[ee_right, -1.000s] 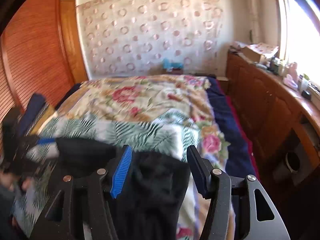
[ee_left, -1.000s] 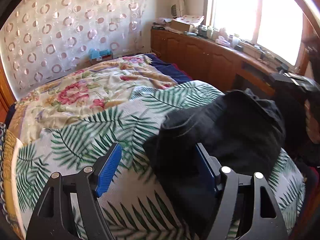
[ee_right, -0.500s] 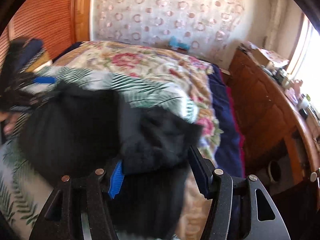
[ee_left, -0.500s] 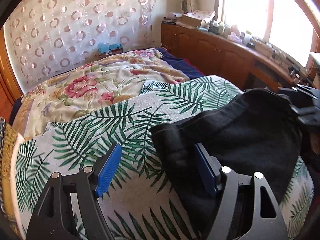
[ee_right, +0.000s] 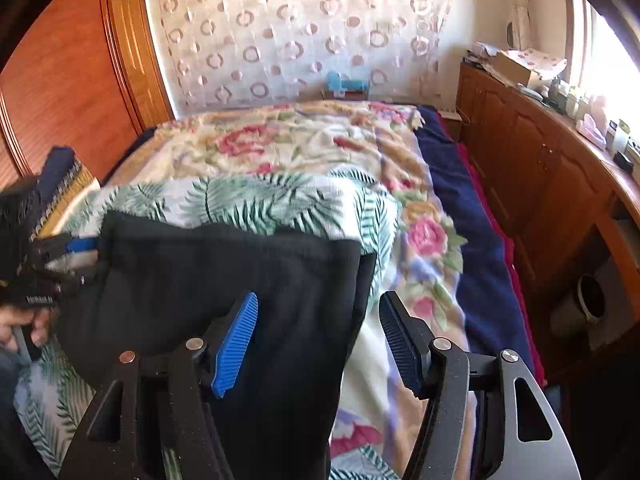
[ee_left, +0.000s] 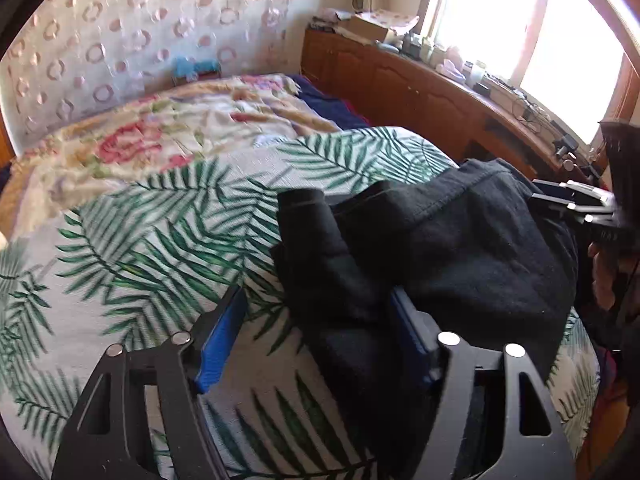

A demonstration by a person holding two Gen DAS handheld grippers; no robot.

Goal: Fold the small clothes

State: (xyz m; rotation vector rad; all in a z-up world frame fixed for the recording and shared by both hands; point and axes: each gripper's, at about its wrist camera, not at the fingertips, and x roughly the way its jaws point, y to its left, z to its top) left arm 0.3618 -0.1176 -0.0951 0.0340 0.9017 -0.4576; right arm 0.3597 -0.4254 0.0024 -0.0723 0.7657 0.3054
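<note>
A black garment (ee_left: 472, 248) lies on the palm-leaf sheet (ee_left: 160, 248) of the bed. A thick fold of it rises near its left edge. My left gripper (ee_left: 316, 340) straddles that edge and its jaws are closing. The cloth covers the right pad, while the left pad (ee_left: 220, 344) stands clear of it over the sheet. In the right wrist view the garment (ee_right: 224, 272) spreads flat, and my right gripper (ee_right: 318, 344) is over its right edge with the jaws opening. Its left pad (ee_right: 236, 344) is above the cloth and its right pad (ee_right: 400, 344) hangs free.
A floral quilt (ee_right: 288, 148) covers the far half of the bed. A wooden cabinet (ee_right: 532, 168) with clutter on top runs along the right under a bright window. A wooden wardrobe (ee_right: 68, 80) stands on the left. Each gripper shows at the other view's edge.
The garment, bunched between the right gripper's pads half a second ago, now lies flat. The right gripper has slid sideways. A raised fold has appeared by the left gripper.
</note>
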